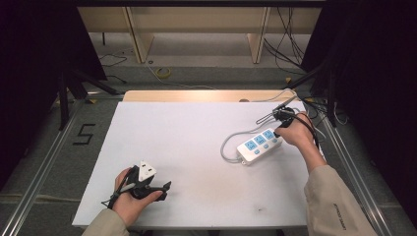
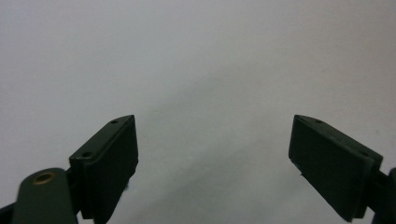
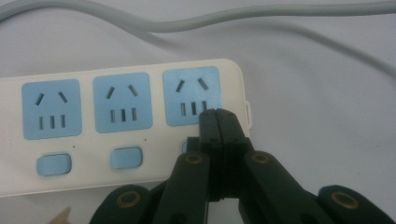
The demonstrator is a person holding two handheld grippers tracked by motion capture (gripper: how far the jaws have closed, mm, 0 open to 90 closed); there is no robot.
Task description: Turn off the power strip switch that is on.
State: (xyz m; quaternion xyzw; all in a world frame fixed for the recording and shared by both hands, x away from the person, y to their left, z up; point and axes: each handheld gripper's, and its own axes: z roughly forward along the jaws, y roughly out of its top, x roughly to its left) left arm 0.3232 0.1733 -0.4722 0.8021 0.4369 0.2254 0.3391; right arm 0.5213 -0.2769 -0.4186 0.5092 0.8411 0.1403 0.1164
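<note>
Two grippers are seen — the left gripper point(image 2: 212, 163) spread over bare table point(image 1: 196, 137), the right gripper point(image 3: 217, 122) pressed together at the power strip's point(image 3: 116, 126) five o'clock switch.

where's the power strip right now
In the high view the power strip lies right of centre on the white table, with the shut right tool at its far end.

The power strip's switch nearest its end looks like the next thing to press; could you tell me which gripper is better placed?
Right. The right gripper, jaws shut, sits over that switch on the power strip; the left gripper is open over bare table.
</note>
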